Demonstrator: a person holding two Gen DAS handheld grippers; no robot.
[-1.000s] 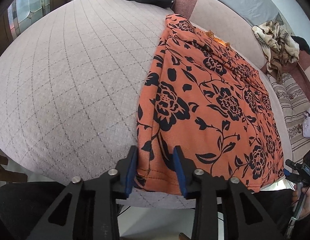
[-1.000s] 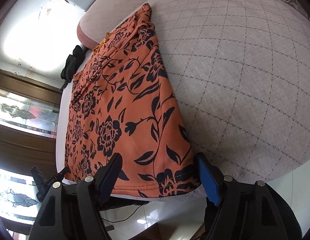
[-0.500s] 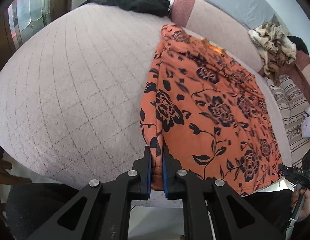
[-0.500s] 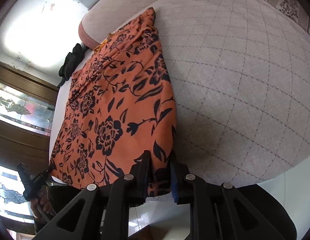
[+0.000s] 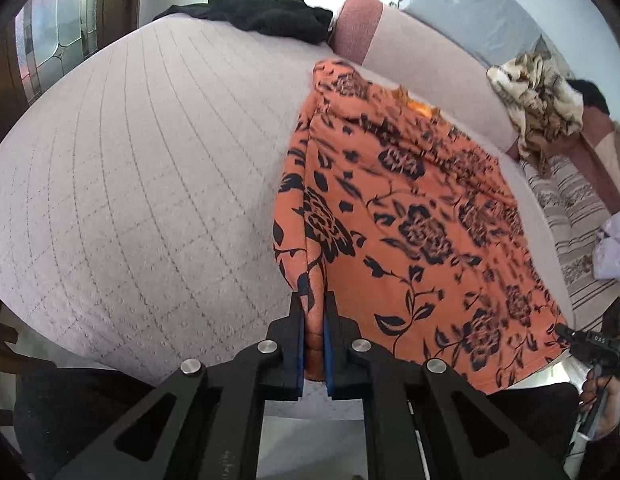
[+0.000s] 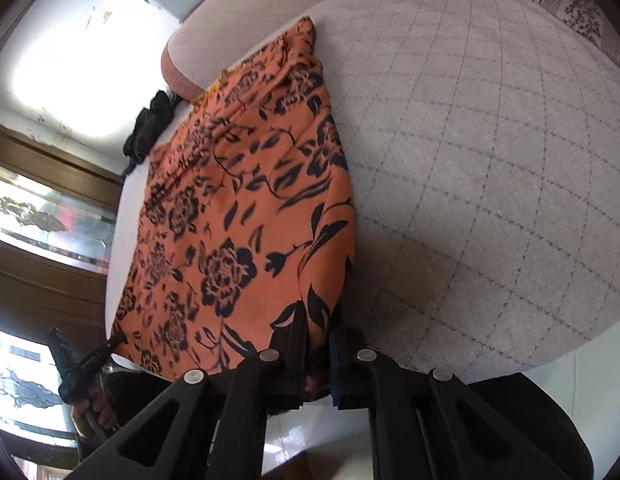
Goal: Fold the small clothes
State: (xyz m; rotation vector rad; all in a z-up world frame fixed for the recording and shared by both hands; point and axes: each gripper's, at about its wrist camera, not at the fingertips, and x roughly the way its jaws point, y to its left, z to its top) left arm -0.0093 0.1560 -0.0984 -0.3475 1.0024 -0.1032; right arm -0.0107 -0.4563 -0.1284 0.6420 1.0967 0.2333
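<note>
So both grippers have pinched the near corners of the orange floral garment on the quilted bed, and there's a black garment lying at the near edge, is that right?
Not quite. The black garment lies at the far edge of the quilted bed, as the left wrist view shows. The rest holds: the left gripper and right gripper each pinch a near corner of the orange floral garment.

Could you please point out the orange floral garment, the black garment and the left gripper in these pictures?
orange floral garment [image 5: 421, 216], left wrist view, middle of the spread cloth.
black garment [image 5: 270, 16], left wrist view, centre of the heap.
left gripper [image 5: 314, 312], left wrist view, between the fingertips, shut on the hem.
</note>
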